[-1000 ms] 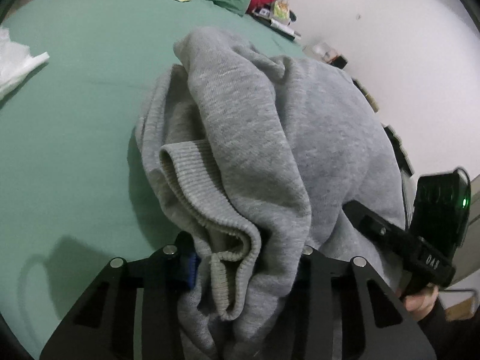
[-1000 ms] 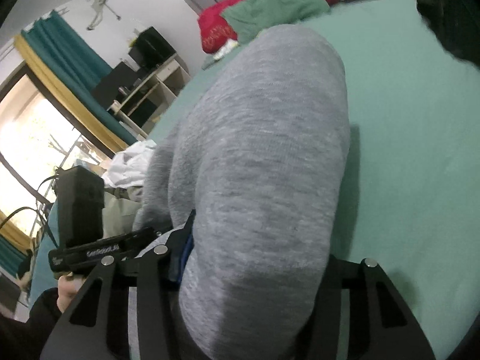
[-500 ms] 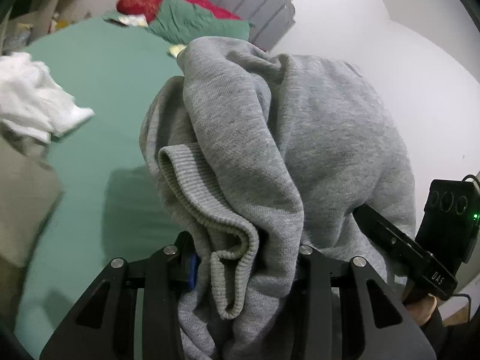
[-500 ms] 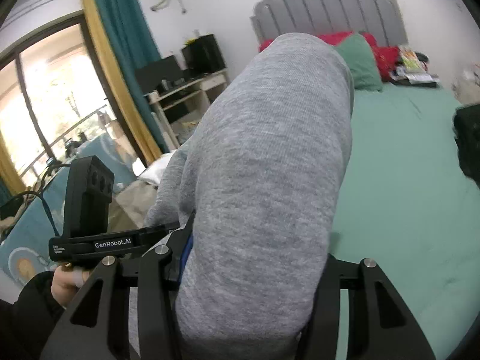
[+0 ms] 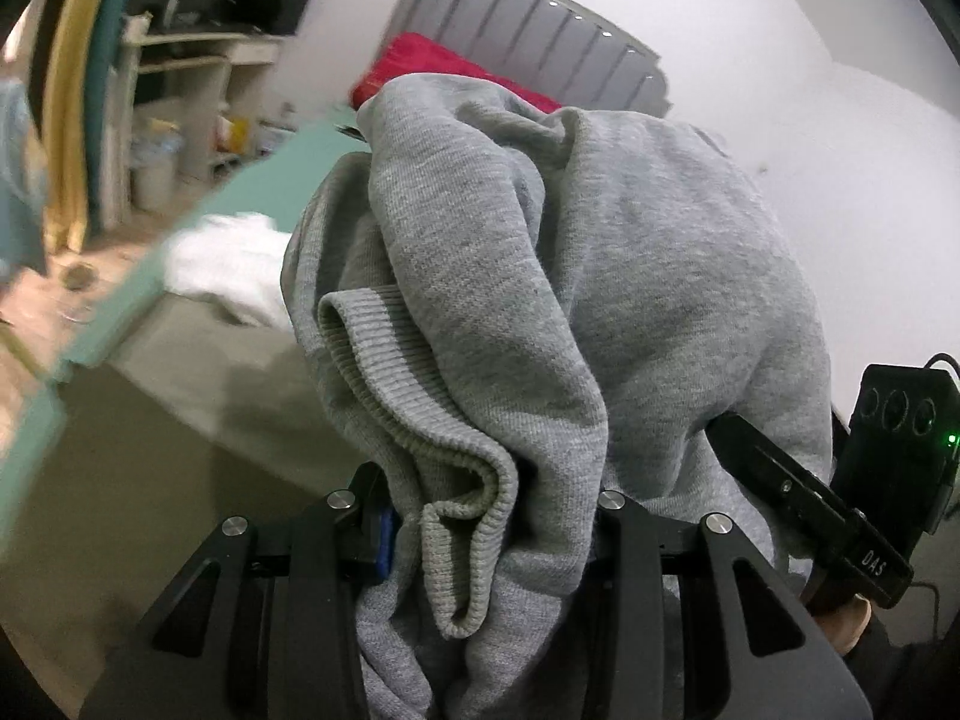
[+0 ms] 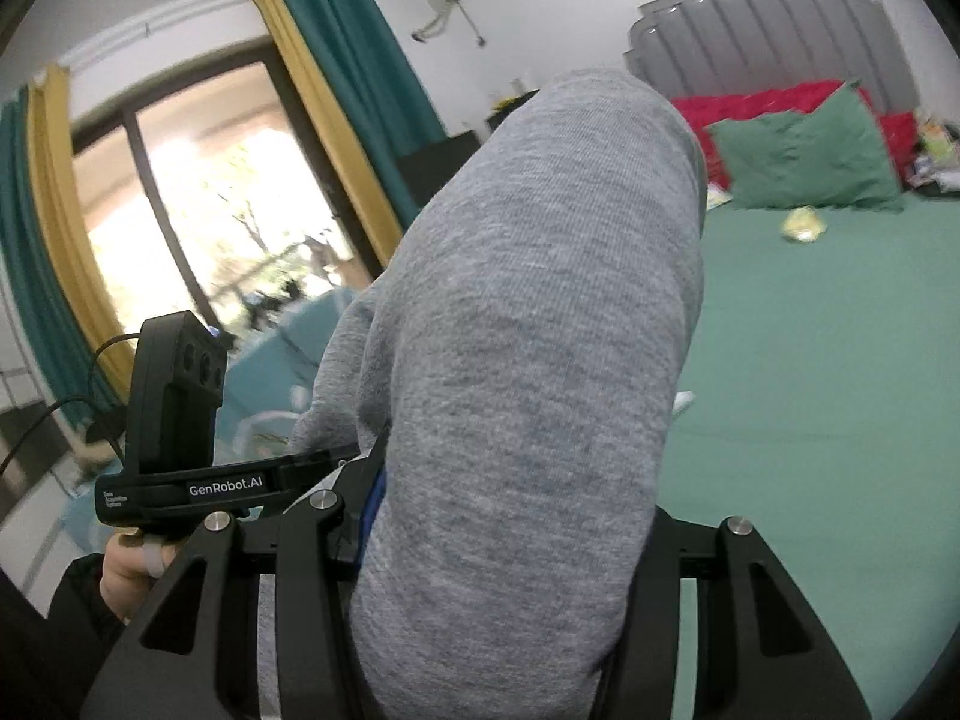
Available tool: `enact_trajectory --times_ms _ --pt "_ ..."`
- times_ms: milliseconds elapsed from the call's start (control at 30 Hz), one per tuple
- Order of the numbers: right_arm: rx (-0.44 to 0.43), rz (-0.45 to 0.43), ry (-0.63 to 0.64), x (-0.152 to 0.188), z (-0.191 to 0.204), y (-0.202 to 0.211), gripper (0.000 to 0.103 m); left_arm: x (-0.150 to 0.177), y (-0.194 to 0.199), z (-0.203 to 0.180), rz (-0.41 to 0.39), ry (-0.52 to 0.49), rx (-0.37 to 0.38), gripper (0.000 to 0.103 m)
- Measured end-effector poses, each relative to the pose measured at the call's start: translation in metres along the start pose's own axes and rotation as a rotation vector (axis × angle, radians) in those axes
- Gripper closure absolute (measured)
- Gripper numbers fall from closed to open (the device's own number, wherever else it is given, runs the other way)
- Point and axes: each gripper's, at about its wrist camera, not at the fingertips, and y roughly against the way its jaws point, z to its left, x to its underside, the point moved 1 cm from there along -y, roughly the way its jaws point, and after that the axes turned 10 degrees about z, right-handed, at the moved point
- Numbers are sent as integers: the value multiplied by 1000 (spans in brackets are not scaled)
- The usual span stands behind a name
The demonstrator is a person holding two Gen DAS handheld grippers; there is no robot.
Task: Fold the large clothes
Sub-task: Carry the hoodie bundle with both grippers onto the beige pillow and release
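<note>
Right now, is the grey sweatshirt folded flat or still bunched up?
Bunched: the grey sweatshirt hangs in loose folds, gripped by the left gripper and right gripper.

The sweatshirt (image 5: 600,276) is soft grey knit cloth, matt, with a ribbed cuff (image 5: 420,420). Each gripper (image 5: 480,534) is matt black plastic with shiny metal screws (image 5: 612,499). The bed (image 6: 828,360) wears smooth matt green cloth

The bed (image 6: 840,360), covered by a green sheet, carried a green pillow (image 6: 804,150) at 2 o'clock in the right wrist view, red cushions (image 6: 774,99) behind it and a small yellow object (image 6: 803,223) just before it. White cloth (image 5: 231,267) lay at its edge.
</note>
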Motion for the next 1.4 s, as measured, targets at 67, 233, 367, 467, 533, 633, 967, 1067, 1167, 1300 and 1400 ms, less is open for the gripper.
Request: enact_trajectory --times_ms 67,233,367,467,533,633,967,1067,1167,1300,1400 --pt "-56 -4 -21 0 15 -21 53 -3 21 22 6 -6 -56 62" --pt "-179 3 -87 4 46 -77 53 -13 54 72 44 -5 -183 62" --pt "-251 46 -182 17 50 -125 53 -16 57 99 86 7 -251 62" --pt "-268 127 -292 33 36 -164 52 -8 38 134 137 59 -255 61" --pt "-245 226 -396 53 18 -198 49 8 18 166 180 136 -243 58" --pt "-212 301 -501 84 -11 -233 40 23 -11 209 195 214 -245 41" --pt "-117 279 -334 88 -15 -195 26 19 -18 219 169 192 -310 20" --pt "-79 280 -295 86 -18 -181 25 19 -1 203 125 167 -357 22" --pt "-24 291 -276 91 -22 -170 22 23 23 184 65 157 -363 27" --pt "11 334 -301 94 -24 -176 21 38 22 172 122 162 -393 27" --pt "42 367 -280 94 -21 -171 21 52 7 174 191 169 -427 27"
